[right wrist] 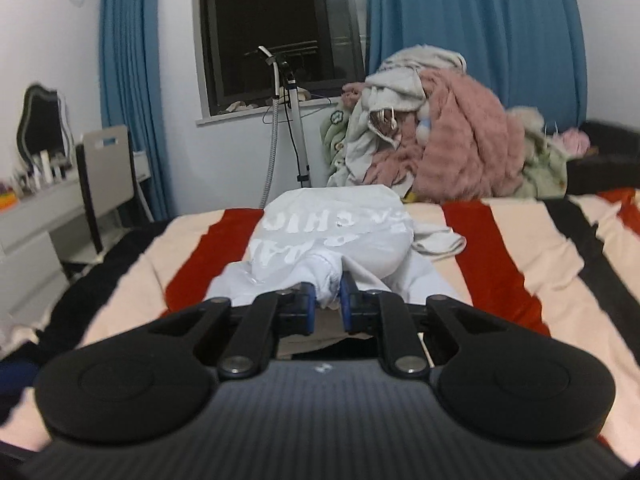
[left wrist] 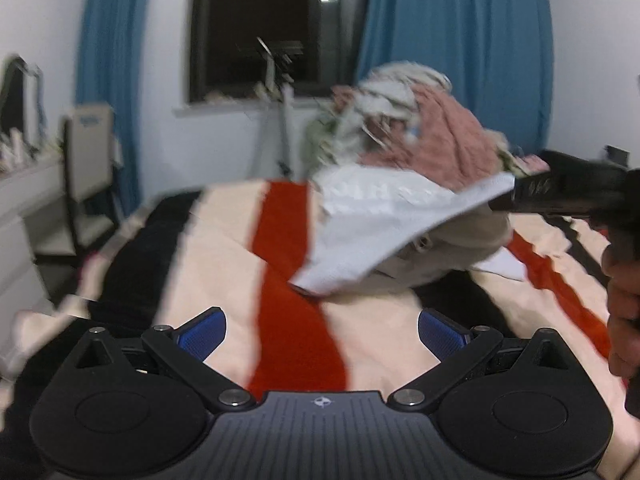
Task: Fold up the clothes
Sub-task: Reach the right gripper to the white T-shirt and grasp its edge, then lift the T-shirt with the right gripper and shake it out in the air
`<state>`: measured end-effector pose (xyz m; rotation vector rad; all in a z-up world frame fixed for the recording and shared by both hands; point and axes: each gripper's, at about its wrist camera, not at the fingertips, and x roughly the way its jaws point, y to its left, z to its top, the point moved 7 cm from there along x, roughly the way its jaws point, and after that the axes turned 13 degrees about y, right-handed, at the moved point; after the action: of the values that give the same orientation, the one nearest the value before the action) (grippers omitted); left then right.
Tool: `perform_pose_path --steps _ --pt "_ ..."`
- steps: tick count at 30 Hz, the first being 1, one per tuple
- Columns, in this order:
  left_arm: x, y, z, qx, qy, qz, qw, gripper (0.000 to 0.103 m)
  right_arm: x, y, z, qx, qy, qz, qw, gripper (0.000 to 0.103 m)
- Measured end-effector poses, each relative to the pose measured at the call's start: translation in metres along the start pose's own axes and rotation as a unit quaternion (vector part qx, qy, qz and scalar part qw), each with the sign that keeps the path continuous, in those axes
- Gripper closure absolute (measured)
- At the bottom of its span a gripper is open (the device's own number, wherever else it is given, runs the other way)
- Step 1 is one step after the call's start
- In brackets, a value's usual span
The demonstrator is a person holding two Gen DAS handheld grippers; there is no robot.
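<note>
A white garment with printed letters [right wrist: 332, 236] lies on the striped bed, over a beige garment [right wrist: 438, 242]. My right gripper [right wrist: 327, 300] is shut on a bunched edge of the white garment, with cloth pinched between its blue pads. In the left wrist view the white garment [left wrist: 380, 220] is lifted off the bed, stretched up to the right gripper [left wrist: 520, 190] at the right, and the beige garment [left wrist: 452, 248] shows beneath it. My left gripper [left wrist: 322, 334] hangs open above the blanket, nearer than the garment, with nothing between its fingers.
The bed carries a blanket striped in cream, red and black [right wrist: 500, 248]. A heap of pink, white and green clothes [right wrist: 440, 136] sits at the far right. A garment steamer pole [right wrist: 296, 136], a chair [right wrist: 106, 176] and a dresser [right wrist: 36, 216] stand beyond the bed on the left. A hand [left wrist: 624, 312] shows at the right edge.
</note>
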<state>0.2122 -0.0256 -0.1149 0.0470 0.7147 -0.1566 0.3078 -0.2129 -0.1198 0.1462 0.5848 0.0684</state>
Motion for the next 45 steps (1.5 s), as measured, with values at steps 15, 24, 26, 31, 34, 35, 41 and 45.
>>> perform_pose_path --steps 15,24,26,31,34,35,41,45 --pt "0.105 -0.026 0.08 -0.015 -0.117 0.142 0.9828 0.0 0.016 -0.055 0.011 0.122 -0.008 0.065 0.99 0.088" --pt "0.035 0.022 0.098 -0.08 -0.172 0.148 0.9705 0.0 -0.028 -0.027 0.033 0.045 -0.111 0.05 0.992 0.089" --pt "0.019 0.033 0.101 -0.095 -0.185 0.149 0.9668 0.0 -0.056 -0.021 0.037 0.03 -0.137 0.045 0.989 0.089" --pt "-0.075 0.019 0.1 -0.043 -0.229 0.129 0.964 0.0 -0.137 -0.025 0.044 0.036 -0.192 0.047 0.98 0.089" --pt "-0.134 0.007 0.096 -0.007 -0.251 0.113 0.9613 0.0 -0.178 -0.035 0.034 0.068 -0.203 0.059 0.975 0.089" --pt "-0.147 0.003 0.088 0.001 -0.246 0.105 0.9636 0.0 -0.187 -0.037 0.028 0.071 -0.2 0.059 0.975 0.089" --pt "-0.162 -0.006 0.022 0.017 -0.175 0.076 0.9815 0.0 -0.188 -0.04 -0.03 0.078 -0.105 0.045 0.99 0.087" --pt "-0.146 0.0 -0.01 0.009 -0.134 0.068 0.9886 0.0 -0.148 -0.037 -0.063 0.09 -0.002 0.048 0.995 0.078"
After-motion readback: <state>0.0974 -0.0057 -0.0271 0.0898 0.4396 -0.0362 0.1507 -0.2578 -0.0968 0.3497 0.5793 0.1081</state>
